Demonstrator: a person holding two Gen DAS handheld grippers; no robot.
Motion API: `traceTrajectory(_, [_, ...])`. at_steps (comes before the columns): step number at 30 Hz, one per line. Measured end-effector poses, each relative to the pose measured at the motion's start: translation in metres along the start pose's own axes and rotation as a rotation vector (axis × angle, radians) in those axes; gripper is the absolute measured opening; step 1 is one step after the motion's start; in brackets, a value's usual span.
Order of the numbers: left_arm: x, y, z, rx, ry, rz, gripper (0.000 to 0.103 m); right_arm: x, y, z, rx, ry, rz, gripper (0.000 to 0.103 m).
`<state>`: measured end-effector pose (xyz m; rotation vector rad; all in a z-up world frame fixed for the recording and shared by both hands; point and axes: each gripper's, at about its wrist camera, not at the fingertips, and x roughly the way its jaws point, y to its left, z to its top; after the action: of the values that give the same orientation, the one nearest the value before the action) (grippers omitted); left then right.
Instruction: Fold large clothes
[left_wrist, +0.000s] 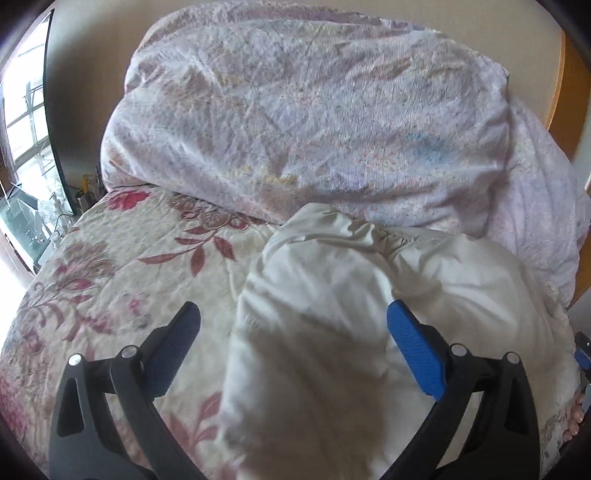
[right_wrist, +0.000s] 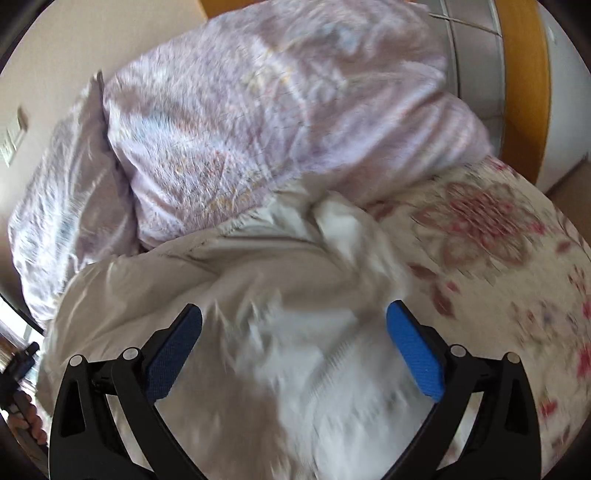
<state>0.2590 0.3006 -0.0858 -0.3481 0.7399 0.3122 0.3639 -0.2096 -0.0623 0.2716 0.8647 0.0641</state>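
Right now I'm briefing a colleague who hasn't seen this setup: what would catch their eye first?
First, the puffy white garment, bunched on the floral bedspread straight ahead of both open grippers, left gripper and right gripper. Behind it, a big rumpled lilac duvet is heaped against the wall and fills the far end of the bed. The right wrist view is motion-blurred.

smooth white cloth garment (left_wrist: 332, 314), crinkled floral bedspread (left_wrist: 129, 266)

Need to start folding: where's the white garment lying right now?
In both wrist views the white garment lies bunched on the floral bedspread, just in front of the lilac duvet, below both open tools.
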Motion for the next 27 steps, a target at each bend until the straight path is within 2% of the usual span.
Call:
traceTrajectory(3, [-0.033, 0.026, -0.006, -0.039, 0.023, -0.02, 0.1, -0.026, -0.025, -0.018, 0.1, 0.037, -0.003, 0.101])
traceTrajectory(5, [-0.057, 0.04, -0.023, -0.071, 0.031, -0.047, 0.1, -0.038, -0.041, -0.031, 0.181, 0.079, 0.036, 0.096])
traceTrajectory(8, [-0.072, 0.052, -0.042, -0.107, 0.055, -0.063, 0.1, -0.036, -0.065, -0.056, 0.328, 0.195, 0.134, 0.086])
traceTrajectory(11, [-0.069, 0.057, -0.059, -0.151, 0.113, -0.105, 0.09, -0.033, -0.074, -0.076, 0.427, 0.243, 0.194, 0.081])
traceTrajectory(15, [-0.057, 0.052, -0.071, -0.22, 0.159, -0.164, 0.079, -0.027, -0.074, -0.085, 0.495, 0.246, 0.259, 0.077])
traceTrajectory(18, [-0.045, 0.047, -0.076, -0.294, 0.185, -0.22, 0.071, -0.018, -0.072, -0.089, 0.542, 0.248, 0.296, 0.07])
traceTrajectory(24, [-0.021, 0.046, -0.081, -0.481, 0.214, -0.325, 0.054, -0.009, -0.076, -0.091, 0.59, 0.189, 0.334, 0.062])
traceTrajectory(27, [-0.015, 0.053, -0.082, -0.57, 0.192, -0.357, 0.045, -0.004, -0.076, -0.093, 0.592, 0.164, 0.333, 0.047])
